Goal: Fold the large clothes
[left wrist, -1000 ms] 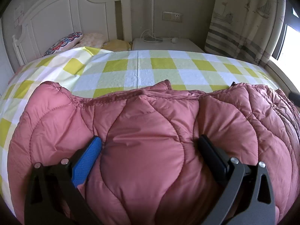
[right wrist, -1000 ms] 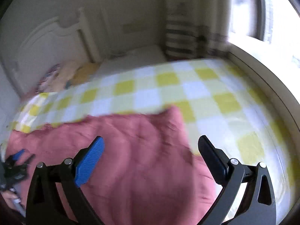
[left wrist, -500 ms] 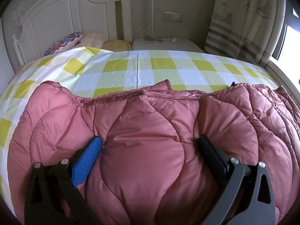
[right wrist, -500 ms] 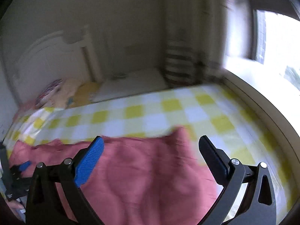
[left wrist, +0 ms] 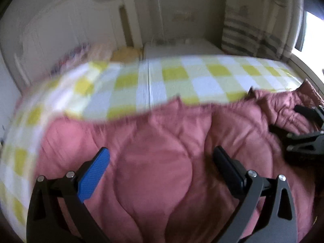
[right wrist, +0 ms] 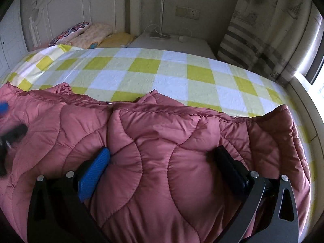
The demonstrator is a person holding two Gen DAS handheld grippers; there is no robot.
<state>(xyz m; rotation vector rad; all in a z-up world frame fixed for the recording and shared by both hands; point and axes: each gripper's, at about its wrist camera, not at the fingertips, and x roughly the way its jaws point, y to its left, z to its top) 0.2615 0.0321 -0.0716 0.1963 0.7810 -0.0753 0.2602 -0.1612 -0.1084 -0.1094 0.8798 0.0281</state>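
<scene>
A pink quilted puffer jacket (left wrist: 182, 125) lies spread across the near part of the yellow-and-white checked bed (left wrist: 174, 85). My left gripper (left wrist: 162, 162) is open, its fingers wide apart just over the jacket's left part; this view is blurred. My right gripper (right wrist: 162, 158) is open too, both fingers pressed down into the jacket (right wrist: 162, 125) so that padding bulges between them. The right gripper (left wrist: 307, 133) also shows at the left wrist view's right edge, on a bunched part of the jacket. The left gripper (right wrist: 10, 133) appears blurred at the right wrist view's left edge.
A white headboard (right wrist: 66, 10) and several pillows (right wrist: 81, 34) stand at the far left. A white nightstand (right wrist: 172, 42) with a cable sits behind the bed (right wrist: 162, 75). A striped curtain (right wrist: 259, 40) and a bright window ledge (right wrist: 303, 101) run along the right.
My right gripper came down from above the bed and now presses into the jacket's right part. My left gripper has lifted and shifted, blurring its view; the jacket sits lower in it.
</scene>
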